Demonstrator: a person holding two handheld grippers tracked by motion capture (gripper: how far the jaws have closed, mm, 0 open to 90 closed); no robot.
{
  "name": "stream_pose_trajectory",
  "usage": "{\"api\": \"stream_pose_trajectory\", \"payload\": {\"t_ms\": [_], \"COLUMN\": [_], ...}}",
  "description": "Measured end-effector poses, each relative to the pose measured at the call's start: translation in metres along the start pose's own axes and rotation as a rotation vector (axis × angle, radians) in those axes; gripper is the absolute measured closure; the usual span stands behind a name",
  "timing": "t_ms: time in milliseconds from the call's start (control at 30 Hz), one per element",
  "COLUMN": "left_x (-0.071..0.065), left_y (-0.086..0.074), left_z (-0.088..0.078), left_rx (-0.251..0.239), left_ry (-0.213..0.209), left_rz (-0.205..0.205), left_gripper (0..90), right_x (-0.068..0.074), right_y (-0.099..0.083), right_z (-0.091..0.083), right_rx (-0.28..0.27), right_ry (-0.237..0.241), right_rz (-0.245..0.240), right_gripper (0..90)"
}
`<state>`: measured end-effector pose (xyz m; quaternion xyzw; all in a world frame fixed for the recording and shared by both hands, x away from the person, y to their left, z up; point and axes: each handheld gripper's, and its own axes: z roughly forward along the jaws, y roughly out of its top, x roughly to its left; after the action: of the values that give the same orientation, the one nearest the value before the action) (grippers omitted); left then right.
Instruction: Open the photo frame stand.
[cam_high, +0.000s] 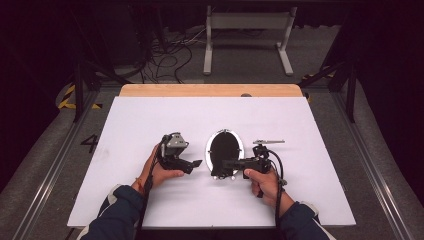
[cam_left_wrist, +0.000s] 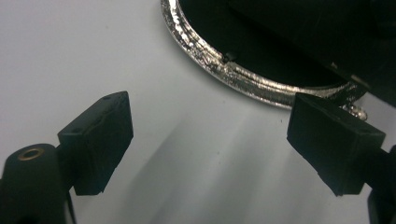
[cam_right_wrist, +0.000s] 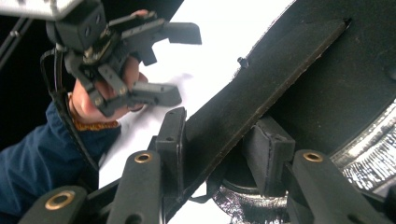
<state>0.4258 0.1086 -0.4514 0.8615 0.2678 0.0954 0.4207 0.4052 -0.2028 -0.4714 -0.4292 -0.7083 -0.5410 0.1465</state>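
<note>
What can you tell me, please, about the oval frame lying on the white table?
The oval frame lies back side up near the table's middle, between the two grippers. Its rim is ornate and looks like silvery metal around a black backing. A black strut, apparently its fold-out stand, sits between the right gripper's jaws, whose pads flank it closely. The left gripper stands open just short of the rim, apart from it.

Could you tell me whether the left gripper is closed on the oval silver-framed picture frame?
No, the left gripper stands open over the white table, short of the oval silver-framed picture frame.
</note>
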Motion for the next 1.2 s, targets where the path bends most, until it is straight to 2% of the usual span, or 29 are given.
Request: {"api": "stream_pose_trajectory", "payload": {"t_ms": [33, 67, 133, 167, 233, 333, 433, 467, 500, 567, 633, 667, 767, 867, 933, 1100, 1167, 1200], "left_x": [0.0, 0.003, 0.006, 0.007, 0.008, 0.008, 0.008, 0.007, 0.005, 0.004, 0.005, 0.006, 0.005, 0.004, 0.004, 0.006, 0.005, 0.005], "left_y": [0.0, 0.002, 0.005, 0.006, 0.007, 0.011, 0.012, 0.012, 0.012, 0.012, 0.013, 0.014, 0.015, 0.015, 0.016, 0.016, 0.015, 0.015], "left_z": [0.0, 0.001, 0.003, 0.004, 0.005, 0.01, 0.015, 0.019, 0.022, 0.026, 0.027, 0.027, 0.026, 0.026, 0.028, 0.029, 0.028, 0.027], "left_rx": [0.0, -0.017, -0.04, -0.048, -0.047, -0.067, -0.059, -0.042, -0.024, -0.015, -0.02, -0.022, -0.031, -0.046, -0.039, -0.034, -0.034, -0.037], "left_ry": [0.0, -0.01, -0.003, -0.015, -0.018, -0.066, -0.089, -0.111, -0.118, -0.127, -0.142, -0.133, -0.144, -0.176, -0.193, -0.227, -0.252, -0.259], "left_rz": [0.0, -0.024, -0.037, -0.046, -0.037, -0.075, -0.083, -0.086, -0.078, -0.087, -0.086, -0.075, -0.07, -0.062, -0.048, -0.026, -0.05, -0.044], "left_gripper": [15.0, 15.0, 15.1, 15.2, 15.1, 15.3, 15.8, 16.7, 17.4, 17.3, 16.9, 16.9, 18.5, 19.2, 19.6, 22.9, 25.7, 27.9], "right_x": [0.0, 0.001, 0.005, 0.006, 0.007, 0.01, 0.012, 0.014, 0.016, 0.021, 0.023, 0.023, 0.023, 0.024, 0.025, 0.025, 0.026, 0.026], "right_y": [0.0, 0.0, 0.0, 0.0, 0.0, -0.001, 0.0, 0.0, 0.001, 0.001, 0.001, 0.001, 0.001, 0.001, 0.002, 0.003, 0.003, 0.002], "right_z": [0.0, 0.0, -0.001, -0.001, -0.002, -0.003, -0.004, -0.005, -0.005, -0.005, -0.005, -0.005, -0.005, -0.006, -0.005, -0.005, -0.005, -0.005], "right_rx": [0.0, -0.002, 0.0, 0.002, 0.006, 0.006, 0.017, 0.026, 0.037, 0.039, 0.043, 0.044, 0.044, 0.05, 0.053, 0.057, 0.057, 0.055], "right_ry": [0.0, -0.001, 0.001, 0.001, 0.006, 0.013, 0.007, 0.002, -0.007, -0.02, -0.027, -0.027, -0.02, -0.011, -0.005, -0.002, -0.004, -0.006], "right_rz": [0.0, -0.016, -0.092, -0.112, -0.132, -0.196, -0.218, -0.227, -0.238, -0.27, -0.288, -0.294, -0.293, -0.31, -0.326, -0.331, -0.33, -0.331], "right_gripper": [60.7, 60.8, 61.1, 61.4, 62.0, 63.0, 63.3, 63.6, 63.9, 64.2, 64.3, 64.3, 64.9, 66.0, 66.2, 66.5, 66.5, 66.5]}}
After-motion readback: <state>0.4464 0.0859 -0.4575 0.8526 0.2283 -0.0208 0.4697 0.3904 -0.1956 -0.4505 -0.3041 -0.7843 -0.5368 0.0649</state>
